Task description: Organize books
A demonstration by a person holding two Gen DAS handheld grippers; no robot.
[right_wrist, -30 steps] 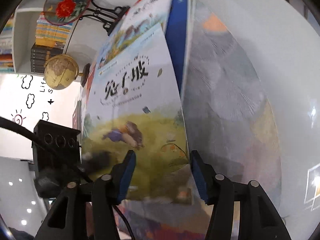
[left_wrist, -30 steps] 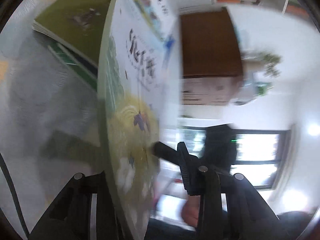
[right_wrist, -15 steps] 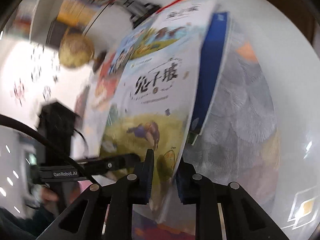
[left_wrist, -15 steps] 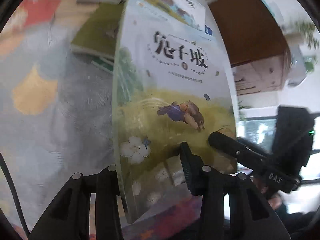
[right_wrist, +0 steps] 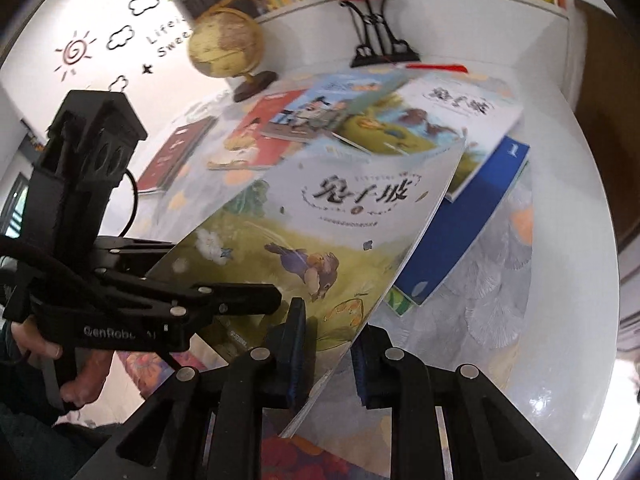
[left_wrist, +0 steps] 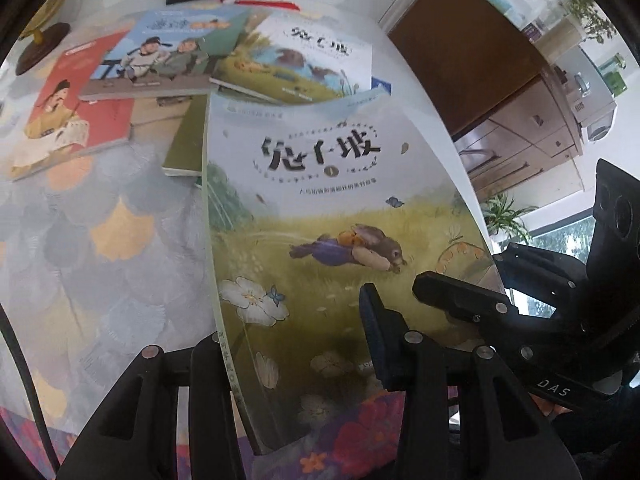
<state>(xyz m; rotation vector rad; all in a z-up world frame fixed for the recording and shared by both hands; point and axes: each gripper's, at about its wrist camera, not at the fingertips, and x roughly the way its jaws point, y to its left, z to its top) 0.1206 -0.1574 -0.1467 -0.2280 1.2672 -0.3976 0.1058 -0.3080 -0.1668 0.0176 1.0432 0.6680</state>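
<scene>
White tabletop, partly covered by a patterned cloth, is being shown with books scattered loose across it; no neat stack is being seen, so the sorting is judged to be at an early stage. One rabbit picture book is being held up off the table at its near edge by both tools: the left gripper is being kept clamped over the spine side, the right gripper shut on the bottom corner. Still lying flat are being counted a red book, a two-figure cover, a second rabbit title, a blue book, a green one and a dark red one: seven books, two grippers, one globe.
</scene>
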